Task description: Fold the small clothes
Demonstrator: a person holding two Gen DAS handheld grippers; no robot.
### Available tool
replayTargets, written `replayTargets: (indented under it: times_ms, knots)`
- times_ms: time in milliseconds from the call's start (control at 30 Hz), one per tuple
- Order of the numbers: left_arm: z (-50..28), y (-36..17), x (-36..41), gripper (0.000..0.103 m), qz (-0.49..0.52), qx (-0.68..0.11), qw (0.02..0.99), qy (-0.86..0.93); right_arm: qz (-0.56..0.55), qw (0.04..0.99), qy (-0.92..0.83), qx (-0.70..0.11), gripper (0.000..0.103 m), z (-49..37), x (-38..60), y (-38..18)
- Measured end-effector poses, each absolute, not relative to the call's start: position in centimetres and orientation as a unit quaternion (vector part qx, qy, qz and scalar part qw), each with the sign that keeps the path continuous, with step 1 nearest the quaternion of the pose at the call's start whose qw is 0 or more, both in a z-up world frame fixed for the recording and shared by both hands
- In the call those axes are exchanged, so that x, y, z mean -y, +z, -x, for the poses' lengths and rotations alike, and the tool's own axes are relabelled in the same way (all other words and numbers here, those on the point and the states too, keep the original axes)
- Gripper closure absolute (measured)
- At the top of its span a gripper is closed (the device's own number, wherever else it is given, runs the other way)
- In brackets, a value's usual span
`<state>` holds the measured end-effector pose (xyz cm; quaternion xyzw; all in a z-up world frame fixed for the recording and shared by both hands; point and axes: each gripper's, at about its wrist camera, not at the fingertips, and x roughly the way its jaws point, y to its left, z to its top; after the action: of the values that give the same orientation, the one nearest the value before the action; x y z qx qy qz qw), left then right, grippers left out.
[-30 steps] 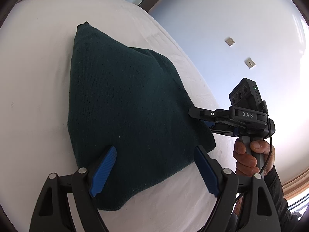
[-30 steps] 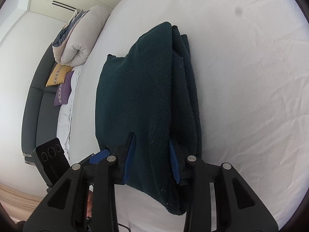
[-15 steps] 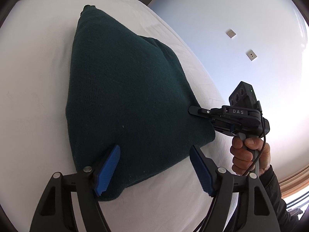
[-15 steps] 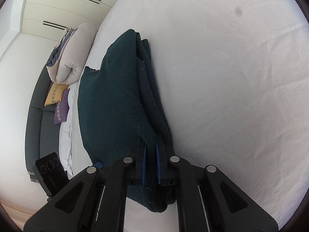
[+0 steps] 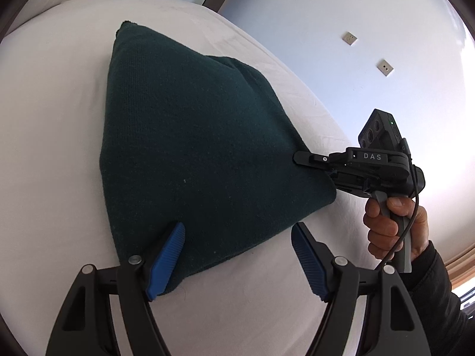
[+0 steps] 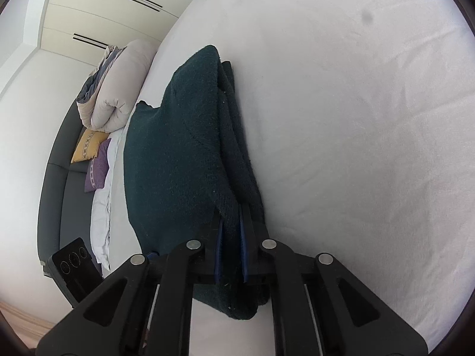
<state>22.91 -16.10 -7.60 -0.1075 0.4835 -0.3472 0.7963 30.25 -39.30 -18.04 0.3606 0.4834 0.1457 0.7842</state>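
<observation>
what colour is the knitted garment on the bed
Dark green knitted garment, plain with no pattern; clearest in the left wrist view.

You face a wide bed with a white, lightly creased sheet (image 6: 341,118) in a bright bedroom. A pale blue wall (image 5: 326,29) carrying two small square wall plates (image 5: 349,38) rises past its edge, washed by strong daylight. Across the mattress a rolled beige duvet (image 6: 118,83) rests against a dark grey upholstered headboard (image 6: 56,184), above a mustard patterned cushion (image 6: 87,145) and a purple patterned cushion (image 6: 98,166). Cream wardrobe doors (image 6: 98,9) stand behind.
</observation>
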Motion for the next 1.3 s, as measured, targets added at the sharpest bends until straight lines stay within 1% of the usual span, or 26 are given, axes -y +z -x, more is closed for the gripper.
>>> replayTargets:
  times_ms: [67,200,300,400,433,500,567,633,667,700,733,867,933,967,1033,1067,1100,1133,1167,1200,1233,1300]
  knots:
    - [-22.6,-6.2,15.1,0.027,0.113,-0.469,0.804,-0.348,-0.344,0.800,0.130,-0.475,0.092,-29.8,39.1,-16.1]
    - [-23.3,-3.5,14.2,0.026,0.093,-0.430,0.830,-0.343,-0.328,0.828,0.113,-0.440,0.091,-29.5,39.3,-12.6]
    - [-26.4,-2.3,15.1,0.026,0.087,-0.415,0.837,-0.347,-0.305,0.839,0.142,-0.427,0.091,-31.8,37.3,-10.6]
    - [-30.6,-2.6,16.6,0.026,0.087,-0.428,0.832,-0.341,-0.291,0.838,0.176,-0.427,0.091,-35.0,35.2,-9.8]
    - [-31.9,-3.2,17.1,0.026,0.082,-0.437,0.831,-0.335,-0.293,0.836,0.181,-0.428,0.091,-36.2,35.2,-9.8]
    - [-34.5,-5.3,17.7,0.035,0.089,-0.467,0.820,-0.319,-0.305,0.825,0.189,-0.438,0.091,-38.5,34.5,-10.6]
    - [-35.8,-7.2,17.5,0.035,0.104,-0.480,0.815,-0.307,-0.297,0.820,0.162,-0.461,0.091,-40.8,34.3,-12.1]
    - [-35.8,-8.1,17.6,0.035,0.097,-0.476,0.819,-0.305,-0.282,0.816,0.144,-0.484,0.092,-42.9,34.4,-14.0]
    - [-35.5,-8.3,17.8,0.036,0.088,-0.474,0.823,-0.302,-0.293,0.812,0.150,-0.483,0.093,-43.7,34.7,-15.0]
    - [-35.2,-8.5,18.1,0.035,0.076,-0.469,0.828,-0.298,-0.302,0.812,0.151,-0.476,0.099,-43.8,35.2,-15.5]
    - [-34.9,-8.7,18.2,0.035,0.067,-0.465,0.832,-0.296,-0.309,0.813,0.154,-0.469,0.103,-43.9,35.5,-15.9]
    - [-34.4,-9.2,18.1,0.035,0.073,-0.452,0.840,-0.290,-0.336,0.813,0.169,-0.445,0.103,-43.1,36.4,-17.7]
    - [-33.7,-8.9,18.1,0.034,0.068,-0.443,0.847,-0.286,-0.349,0.809,0.166,-0.444,0.103,-43.0,36.6,-17.6]
    - [-33.4,-8.5,17.8,0.035,0.071,-0.439,0.848,-0.288,-0.344,0.813,0.160,-0.442,0.099,-42.8,36.4,-17.2]
    - [-32.7,-7.3,16.6,0.034,0.092,-0.433,0.848,-0.292,-0.326,0.829,0.147,-0.430,0.096,-41.5,36.2,-15.5]
    - [-32.4,-6.6,15.6,0.032,0.108,-0.427,0.850,-0.290,-0.315,0.838,0.143,-0.421,0.087,-40.7,36.3,-14.5]
    - [-32.1,-5.8,14.4,0.023,0.120,-0.415,0.856,-0.282,-0.302,0.848,0.140,-0.413,0.078,-39.9,36.5,-13.5]
    - [-32.0,-5.0,13.3,0.017,0.126,-0.400,0.868,-0.267,-0.290,0.855,0.134,-0.409,0.047,-39.1,36.7,-12.6]
    - [-31.9,-4.5,12.1,0.007,0.133,-0.386,0.879,-0.248,-0.286,0.859,0.126,-0.407,0.019,-38.5,37.0,-12.0]
    - [-32.1,-4.2,11.0,0.003,0.144,-0.378,0.883,-0.238,-0.286,0.862,0.117,-0.401,0.016,-38.0,37.4,-11.7]
    - [-32.6,-4.3,10.4,0.003,0.152,-0.386,0.878,-0.236,-0.286,0.863,0.118,-0.398,0.016,-37.6,37.9,-11.4]
    - [-34.1,-5.9,10.3,0.005,0.155,-0.438,0.853,-0.238,-0.289,0.855,0.123,-0.413,0.016,-37.7,38.3,-11.8]
